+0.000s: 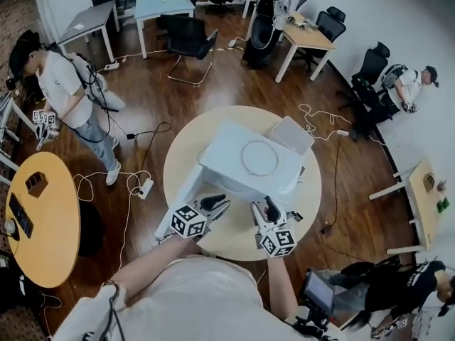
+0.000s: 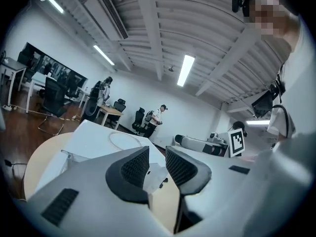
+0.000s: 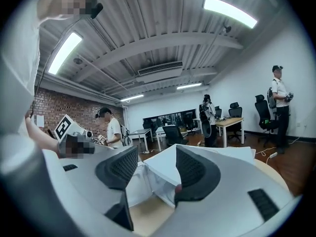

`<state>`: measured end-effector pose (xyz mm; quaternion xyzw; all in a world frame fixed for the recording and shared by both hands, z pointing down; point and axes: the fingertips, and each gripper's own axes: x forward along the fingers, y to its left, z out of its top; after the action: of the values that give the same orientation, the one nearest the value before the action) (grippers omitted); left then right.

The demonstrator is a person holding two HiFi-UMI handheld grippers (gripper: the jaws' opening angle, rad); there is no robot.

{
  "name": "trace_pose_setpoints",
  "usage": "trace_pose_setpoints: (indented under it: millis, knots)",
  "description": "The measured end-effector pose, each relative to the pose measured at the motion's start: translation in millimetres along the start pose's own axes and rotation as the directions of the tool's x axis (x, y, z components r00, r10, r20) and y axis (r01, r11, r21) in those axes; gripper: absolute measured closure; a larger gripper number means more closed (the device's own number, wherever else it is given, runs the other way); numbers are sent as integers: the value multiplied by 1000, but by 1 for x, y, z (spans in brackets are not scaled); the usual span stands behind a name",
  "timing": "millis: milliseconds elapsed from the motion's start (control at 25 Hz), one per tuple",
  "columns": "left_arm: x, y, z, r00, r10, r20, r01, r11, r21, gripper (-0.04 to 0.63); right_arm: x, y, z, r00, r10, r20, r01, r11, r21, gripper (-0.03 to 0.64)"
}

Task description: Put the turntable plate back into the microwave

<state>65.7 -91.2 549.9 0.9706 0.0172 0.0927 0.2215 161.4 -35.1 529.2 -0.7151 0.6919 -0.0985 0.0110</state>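
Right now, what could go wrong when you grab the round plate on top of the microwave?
1. The plate lies flat on the microwave. It may be hard to pinch, so it might slip from the jaws and fall.
2. What looks like the open door sticks out beside the open left gripper, which could bump it.

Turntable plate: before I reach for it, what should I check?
1. Turntable plate located: ok, it lies flat on top of the microwave.
2. Microwave door open: ok, it appears swung out at the left front.
3. Left gripper free: ok, jaws apart, nothing between them.
4. Right gripper free: ok, jaws apart, nothing between them.
5. Cavity clear for the plate: cannot tell, no view looks inside.
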Motion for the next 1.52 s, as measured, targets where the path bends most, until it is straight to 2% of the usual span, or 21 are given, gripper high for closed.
trace_pose_setpoints:
  millis: [240,440,840,1200,1520]
  knots:
    - [-28,0,8,998,-34,-49,38,996,79,502,-12,12,9,991,-129,37,127,990,68,373]
    - [-54,5,10,996,-45,-74,54,990,132,502,-21,37,7,981,-192,33,190,980,63,373]
    - [-96,-4,6,986,-135,-101,148,980,136,502,-55,92,-1,942,-334,11,333,941,64,373]
    - [-116,-18,-4,972,-209,-109,225,961,163,502,-109,138,-9,887,-461,13,459,885,79,373]
    - [-121,-27,-34,955,-231,-186,261,953,152,502,-141,151,-23,849,-529,13,524,845,108,373]
